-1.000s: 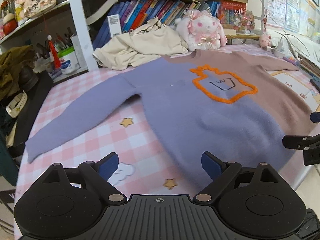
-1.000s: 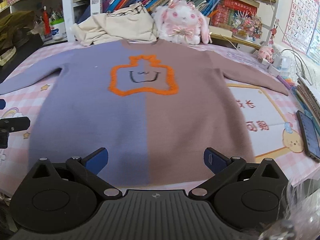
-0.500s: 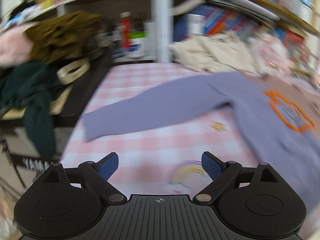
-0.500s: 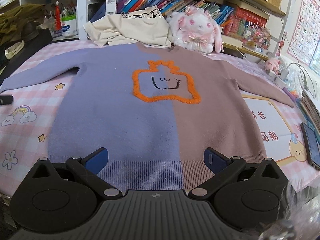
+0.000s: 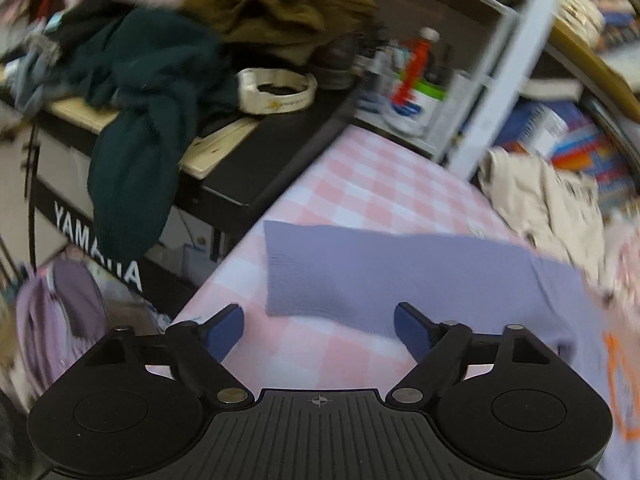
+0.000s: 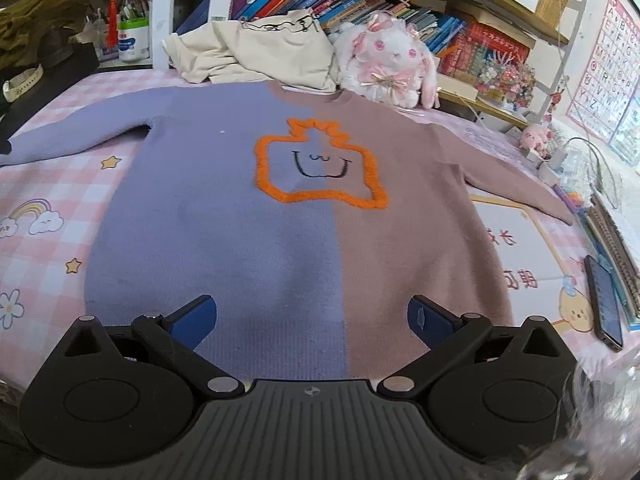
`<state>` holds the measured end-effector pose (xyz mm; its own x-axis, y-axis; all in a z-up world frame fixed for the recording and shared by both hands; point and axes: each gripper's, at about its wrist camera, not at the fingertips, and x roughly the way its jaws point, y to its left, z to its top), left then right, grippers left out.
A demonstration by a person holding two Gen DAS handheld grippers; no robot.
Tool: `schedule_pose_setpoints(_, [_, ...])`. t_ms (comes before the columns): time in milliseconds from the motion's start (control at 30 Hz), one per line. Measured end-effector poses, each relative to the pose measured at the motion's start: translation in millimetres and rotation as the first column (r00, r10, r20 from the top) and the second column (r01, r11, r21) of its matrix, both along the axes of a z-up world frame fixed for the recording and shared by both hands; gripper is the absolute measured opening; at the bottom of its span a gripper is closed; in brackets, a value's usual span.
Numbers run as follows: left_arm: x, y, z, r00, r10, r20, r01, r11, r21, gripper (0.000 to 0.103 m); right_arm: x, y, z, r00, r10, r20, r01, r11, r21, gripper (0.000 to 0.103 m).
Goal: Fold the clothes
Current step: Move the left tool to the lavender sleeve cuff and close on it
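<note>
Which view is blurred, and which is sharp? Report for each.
Left wrist view: motion-smeared, worst at the edges; the purple sleeve and clothes pile look soft, only the left hand-held gripper is crisp. Right wrist view: sharp and evenly lit; the sweater and plush rabbit are clear, with fisheye bending at the rim.

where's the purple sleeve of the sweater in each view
Left wrist: purple sleeve fills the centre, cuff end just ahead of the open left gripper.
Right wrist: purple sleeve runs to the left edge, far from the right gripper.
Shared landmark: cream garment.
</note>
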<state>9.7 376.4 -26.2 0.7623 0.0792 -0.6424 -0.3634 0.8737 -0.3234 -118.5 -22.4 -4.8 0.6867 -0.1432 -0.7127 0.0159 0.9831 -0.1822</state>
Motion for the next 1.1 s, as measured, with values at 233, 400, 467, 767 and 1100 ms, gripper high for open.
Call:
schedule_pose_setpoints(233, [14.4, 3.7, -3.6, 0.997, 0.04, 0.065, -0.028, 0.984, -0.178, 0.079, -0.8, -12.5, 0.3, 0.998, -0.061, -0.008, 0.061, 0.998, -0.003, 0.103])
schedule_pose_setpoints(400, [19.1, -14.0, -8.0, 0.996, 0.005, 0.092, 0.026, 0.944, -0.33, 0.079, 3.1, -13.5, -0.6, 0.998, -0.068, -0.014, 0.068, 0.998, 0.001, 0.103])
schedule_pose_setpoints(467, [20.3, -21.2, -9.3, 0.995, -0.011, 0.099, 0.046, 0.936, -0.349, 0.079, 5.4, -11.7, -0.9, 0.998, -0.059, -0.015, 0.059, 0.998, 0.001, 0.103])
schedule_pose_setpoints(767, [19.7, 6.1, -13.4, 0.991, 0.094, 0.092, -0.05, 0.915, -0.399, 0.06, 6.9, -12.2, -2.0, 0.998, -0.058, -0.015, 0.058, 0.998, 0.006, 0.103])
schedule_pose_setpoints(1100, [18.5, 34.7, -26.5, 0.971, 0.234, 0.057, -0.168, 0.827, -0.537, 0.032, 5.7, -19.3, -0.3, 0.995, -0.097, -0.008, 0.097, 0.995, 0.011, 0.103])
